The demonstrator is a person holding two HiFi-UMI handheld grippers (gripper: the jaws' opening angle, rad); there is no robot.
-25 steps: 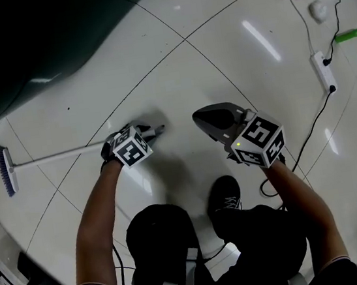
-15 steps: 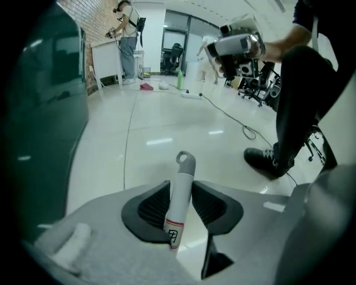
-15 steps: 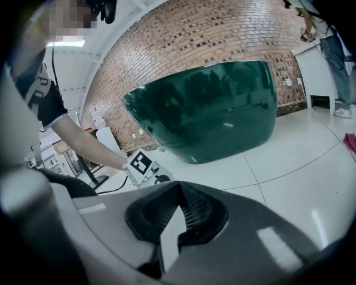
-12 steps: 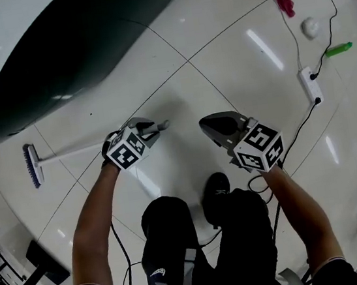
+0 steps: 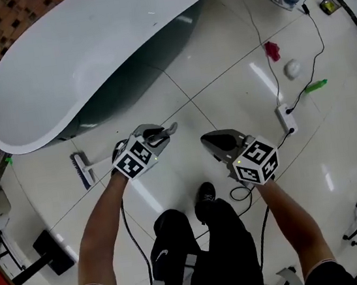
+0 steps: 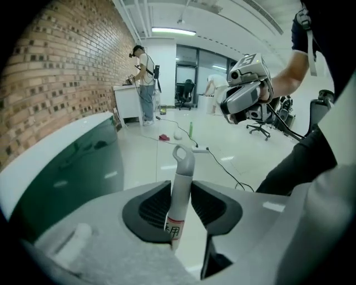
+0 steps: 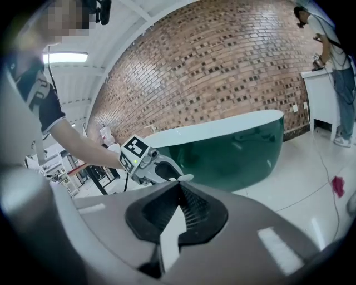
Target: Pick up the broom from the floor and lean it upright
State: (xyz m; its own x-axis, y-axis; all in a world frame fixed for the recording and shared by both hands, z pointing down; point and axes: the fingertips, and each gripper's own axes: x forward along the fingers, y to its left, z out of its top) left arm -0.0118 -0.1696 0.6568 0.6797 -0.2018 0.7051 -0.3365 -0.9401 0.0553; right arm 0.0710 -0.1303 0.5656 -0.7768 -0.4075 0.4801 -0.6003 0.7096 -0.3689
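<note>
The broom's brush head (image 5: 81,169) rests on the white tiled floor near the bathtub. Its pale handle (image 6: 182,167) rises from there into my left gripper (image 5: 158,135), and the looped tip pokes out past the jaws. In the left gripper view the left gripper (image 6: 181,190) has its jaws closing, with both ribbed pads against the handle. My right gripper (image 5: 212,140) hangs to the right of it, apart from the broom. In the right gripper view the right gripper (image 7: 179,189) has its tips together and holds nothing.
A long grey-green bathtub (image 5: 86,46) stands in front of a brick wall. A power strip (image 5: 285,117) with a black cable, a red scrap (image 5: 272,51), a white ball (image 5: 293,68) and a green bottle (image 5: 316,85) lie to the right. A person (image 6: 146,83) stands at a far counter.
Both grippers have risen well above the floor. The handle end came up with the left gripper while the brush head stayed on the floor, so the broom stands steeper.
</note>
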